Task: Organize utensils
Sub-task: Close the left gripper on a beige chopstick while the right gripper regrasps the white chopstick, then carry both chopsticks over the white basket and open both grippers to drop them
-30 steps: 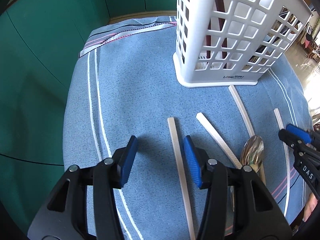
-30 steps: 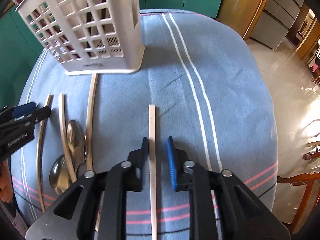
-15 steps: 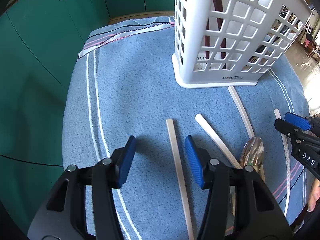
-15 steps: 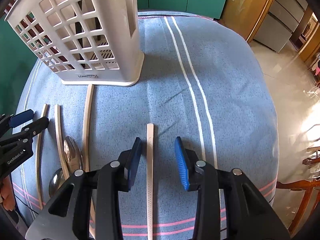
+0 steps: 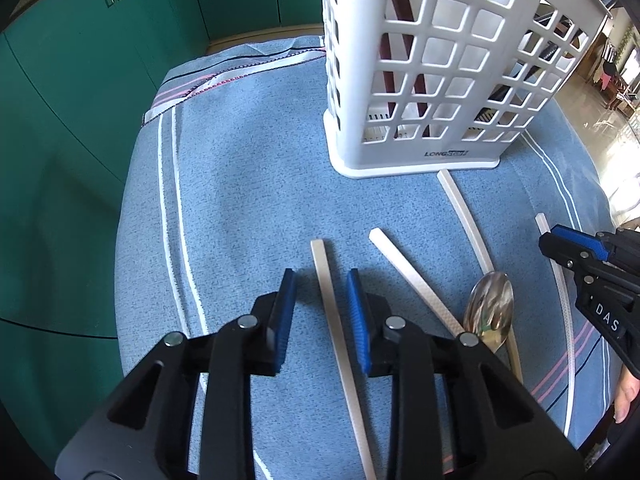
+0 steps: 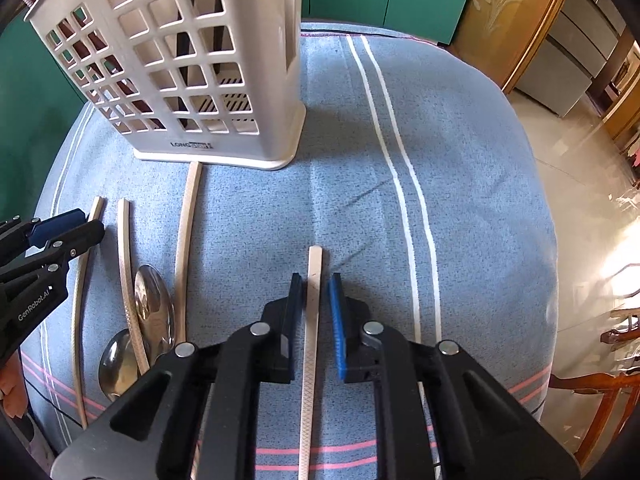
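A white lattice utensil basket (image 5: 448,64) stands on the blue cloth; it also shows in the right wrist view (image 6: 188,60), with dark utensils inside. Several cream chopsticks lie in front of it. My left gripper (image 5: 320,316) is open, its jaws straddling the leftmost chopstick (image 5: 336,332) without pinching it. My right gripper (image 6: 314,320) is open with a narrow gap around the rightmost chopstick (image 6: 312,344). A gold spoon (image 5: 490,312) lies between them; in the right wrist view it (image 6: 154,308) lies beside a second spoon (image 6: 118,364).
The blue striped tablecloth (image 6: 400,160) covers a round table. Green cabinets (image 5: 80,80) stand close behind on the left. A wooden chair (image 6: 600,392) and tiled floor lie off the right edge. More chopsticks (image 5: 464,216) lie near the basket's base.
My left gripper has narrowed and shifted right so the leftmost chopstick now lies between its jaws. My right gripper widened, then narrowed again around its chopstick.
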Demonstrator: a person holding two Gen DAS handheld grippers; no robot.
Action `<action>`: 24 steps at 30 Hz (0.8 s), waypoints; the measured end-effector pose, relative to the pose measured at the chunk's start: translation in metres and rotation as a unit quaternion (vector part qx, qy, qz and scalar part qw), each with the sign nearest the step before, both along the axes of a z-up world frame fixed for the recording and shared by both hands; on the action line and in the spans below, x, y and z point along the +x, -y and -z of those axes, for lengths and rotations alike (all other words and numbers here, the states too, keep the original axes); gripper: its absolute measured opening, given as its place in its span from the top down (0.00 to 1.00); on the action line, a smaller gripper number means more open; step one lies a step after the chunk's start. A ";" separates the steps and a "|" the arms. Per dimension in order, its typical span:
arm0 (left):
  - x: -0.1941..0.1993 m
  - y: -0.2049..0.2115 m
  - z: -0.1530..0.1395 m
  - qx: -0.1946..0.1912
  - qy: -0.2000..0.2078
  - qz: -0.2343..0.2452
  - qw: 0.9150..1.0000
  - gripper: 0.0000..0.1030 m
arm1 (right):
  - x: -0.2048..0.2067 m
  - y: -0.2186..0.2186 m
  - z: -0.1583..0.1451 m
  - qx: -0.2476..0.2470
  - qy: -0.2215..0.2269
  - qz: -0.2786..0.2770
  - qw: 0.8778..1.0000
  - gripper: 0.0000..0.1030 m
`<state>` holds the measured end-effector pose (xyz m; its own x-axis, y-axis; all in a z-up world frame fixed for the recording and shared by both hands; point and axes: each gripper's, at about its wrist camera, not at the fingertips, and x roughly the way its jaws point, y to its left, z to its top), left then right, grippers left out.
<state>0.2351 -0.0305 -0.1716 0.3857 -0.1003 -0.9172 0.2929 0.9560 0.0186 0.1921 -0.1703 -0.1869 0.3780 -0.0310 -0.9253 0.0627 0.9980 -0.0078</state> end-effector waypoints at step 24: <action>-0.046 -0.024 -0.104 -0.053 0.124 -0.025 0.991 0.94 | -0.085 0.020 -0.096 0.046 0.135 0.007 0.990 0.94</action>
